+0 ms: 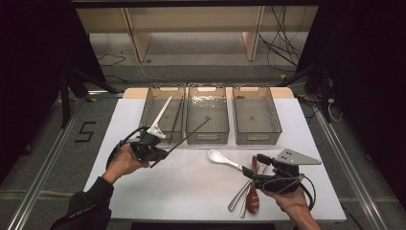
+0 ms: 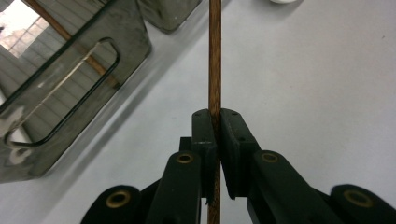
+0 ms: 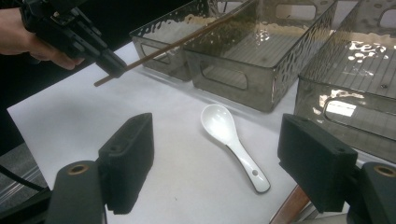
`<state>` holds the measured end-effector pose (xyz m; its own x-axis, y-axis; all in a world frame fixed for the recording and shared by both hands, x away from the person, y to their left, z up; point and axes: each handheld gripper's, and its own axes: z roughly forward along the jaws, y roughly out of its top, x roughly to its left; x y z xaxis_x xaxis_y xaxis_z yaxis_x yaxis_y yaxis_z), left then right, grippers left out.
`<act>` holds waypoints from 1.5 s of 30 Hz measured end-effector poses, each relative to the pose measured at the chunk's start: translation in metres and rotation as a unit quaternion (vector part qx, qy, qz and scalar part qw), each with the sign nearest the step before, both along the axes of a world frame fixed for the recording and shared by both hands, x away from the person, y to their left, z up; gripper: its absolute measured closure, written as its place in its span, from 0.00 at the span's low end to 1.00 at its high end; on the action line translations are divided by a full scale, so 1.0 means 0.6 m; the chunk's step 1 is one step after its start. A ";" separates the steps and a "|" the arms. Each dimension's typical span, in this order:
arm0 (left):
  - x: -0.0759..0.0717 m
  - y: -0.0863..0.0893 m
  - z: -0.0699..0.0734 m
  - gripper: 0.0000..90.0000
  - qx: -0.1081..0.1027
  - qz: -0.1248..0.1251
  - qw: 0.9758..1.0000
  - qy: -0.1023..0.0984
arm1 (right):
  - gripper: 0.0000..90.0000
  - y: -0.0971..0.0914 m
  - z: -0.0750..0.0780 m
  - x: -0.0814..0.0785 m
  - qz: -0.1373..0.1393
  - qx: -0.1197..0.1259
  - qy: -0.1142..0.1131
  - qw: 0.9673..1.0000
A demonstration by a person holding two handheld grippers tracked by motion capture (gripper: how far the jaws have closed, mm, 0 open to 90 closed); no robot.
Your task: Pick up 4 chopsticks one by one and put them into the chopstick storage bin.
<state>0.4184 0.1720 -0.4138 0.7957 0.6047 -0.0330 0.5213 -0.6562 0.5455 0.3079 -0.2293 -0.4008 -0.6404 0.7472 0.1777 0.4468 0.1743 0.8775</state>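
While my left gripper [image 1: 160,154] held the brown chopstick [image 1: 184,140], its jaws were shut tight on the stick, near its back end. The stick hung in the air, and its tip reached over the middle bin [image 1: 207,114]. I think it was light, stiff and thin, so it could spin or slip if I squeezed too far from the middle. Another chopstick [image 1: 177,117] seemed to lie in the left bin [image 1: 163,112], but the smoky walls made it hard to see. My right gripper [image 1: 256,178] had its jaws wide, with nothing between them, near the white spoon [image 1: 224,159]. My right hand hid parts of the spoons by it.
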 end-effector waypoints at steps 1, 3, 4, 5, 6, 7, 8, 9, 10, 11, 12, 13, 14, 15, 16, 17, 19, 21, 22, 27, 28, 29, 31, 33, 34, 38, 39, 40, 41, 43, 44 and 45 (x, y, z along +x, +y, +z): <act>0.001 0.002 0.001 0.94 -0.006 0.006 1.000 0.000 | 0.31 0.000 0.000 0.000 0.000 0.000 0.000 1.000; 0.005 0.007 0.004 0.93 -0.009 0.010 1.000 -0.005 | 0.31 0.000 0.000 0.000 0.000 0.000 0.000 1.000; 0.007 0.010 0.007 0.94 -0.011 0.012 1.000 -0.005 | 0.31 0.000 0.000 0.000 0.001 0.000 0.001 1.000; 0.009 0.013 0.010 0.94 -0.016 0.018 1.000 -0.006 | 0.31 0.000 0.000 0.000 0.001 0.000 0.001 1.000; 0.011 0.016 0.012 0.94 -0.020 0.021 1.000 -0.009 | 0.31 0.000 -0.001 0.001 0.000 0.000 0.001 1.000; 0.013 0.019 0.014 0.94 -0.021 0.022 0.999 -0.010 | 0.31 0.000 -0.001 0.001 0.000 0.000 0.001 1.000; 0.015 0.021 0.016 0.94 -0.024 0.026 0.999 -0.012 | 0.31 0.000 -0.001 0.001 0.000 0.000 0.001 1.000; 0.016 0.023 0.018 0.93 -0.028 0.030 0.999 -0.014 | 0.31 0.000 -0.001 0.001 0.000 0.000 0.001 1.000; 0.018 0.025 0.021 0.94 -0.030 0.033 0.999 -0.016 | 0.31 0.000 -0.001 0.001 -0.001 0.001 0.001 1.000; 0.020 0.027 0.023 0.93 -0.033 0.036 0.999 -0.017 | 0.31 0.000 -0.001 0.001 -0.001 0.001 0.002 1.000; 0.023 0.029 0.025 0.94 -0.035 0.036 0.999 -0.018 | 0.31 0.000 -0.001 0.001 -0.001 0.001 0.002 1.000; 0.026 0.031 0.027 0.94 -0.036 0.038 0.998 -0.018 | 0.31 -0.001 -0.001 0.001 -0.002 0.001 0.001 1.000; 0.029 0.032 0.028 0.93 -0.038 0.043 0.998 -0.019 | 0.31 -0.001 -0.001 0.001 -0.003 0.002 0.001 1.000; 0.033 0.035 0.031 0.94 -0.042 0.048 0.998 -0.021 | 0.31 -0.001 -0.001 0.001 -0.003 0.002 0.001 1.000; 0.037 0.038 0.034 0.94 -0.045 0.053 0.997 -0.023 | 0.31 -0.001 -0.001 0.001 -0.004 0.002 0.001 1.000; 0.040 0.040 0.038 0.94 -0.050 0.057 0.997 -0.024 | 0.31 -0.001 -0.001 0.001 -0.003 0.002 0.001 1.000; 0.046 0.044 0.045 0.94 -0.056 0.064 0.996 -0.029 | 0.31 -0.002 -0.001 0.002 -0.003 0.002 0.002 1.000; 0.051 0.046 0.052 0.94 -0.059 0.069 0.995 -0.030 | 0.31 -0.002 -0.001 0.002 -0.004 0.001 0.003 1.000; 0.055 0.046 0.054 0.94 -0.059 0.072 0.995 -0.032 | 0.31 -0.002 -0.002 0.002 -0.004 0.002 0.004 1.000; 0.077 0.044 0.059 0.94 -0.066 0.086 0.994 -0.034 | 0.31 -0.002 -0.002 0.002 -0.005 0.002 0.002 1.000; 0.080 0.044 0.061 0.94 -0.066 0.087 0.993 -0.035 | 0.31 -0.003 -0.001 0.002 -0.006 0.002 0.003 1.000; 0.085 0.043 0.062 0.94 -0.066 0.089 0.993 -0.036 | 0.31 -0.003 -0.001 0.002 -0.006 0.002 0.003 1.000; 0.093 0.044 0.065 0.94 -0.065 0.096 0.993 -0.036 | 0.31 -0.003 -0.002 0.002 -0.006 0.002 0.004 1.000; 0.103 0.045 0.066 0.94 -0.063 0.103 0.992 -0.038 | 0.31 -0.003 -0.001 0.002 -0.006 0.002 0.004 1.000; 0.107 0.046 0.067 0.94 -0.062 0.106 0.992 -0.038 | 0.31 -0.003 -0.001 0.002 -0.005 0.003 0.003 1.000; 0.124 0.046 0.067 0.94 -0.052 0.113 0.991 -0.038 | 0.31 -0.003 -0.001 0.002 -0.005 0.003 0.003 1.000; 0.128 0.047 0.067 0.93 -0.053 0.117 0.991 -0.039 | 0.31 -0.003 -0.002 0.002 -0.005 0.002 0.003 1.000; 0.132 0.048 0.067 0.94 -0.054 0.120 0.991 -0.038 | 0.31 -0.003 -0.002 0.002 -0.004 0.003 0.003 1.000; 0.136 0.049 0.068 0.94 -0.056 0.124 0.990 -0.037 | 0.31 -0.003 -0.002 0.002 -0.004 0.003 0.003 1.000; 0.143 0.051 0.070 0.94 -0.057 0.131 0.989 -0.041 | 0.31 -0.003 -0.002 0.002 -0.004 0.003 0.003 1.000; 0.146 0.051 0.071 0.94 -0.059 0.134 0.988 -0.043 | 0.31 -0.003 -0.002 0.002 -0.004 0.003 0.004 1.000; 0.149 0.052 0.072 0.93 -0.058 0.135 0.988 -0.042 | 0.31 -0.003 -0.001 0.002 -0.004 0.003 0.003 1.000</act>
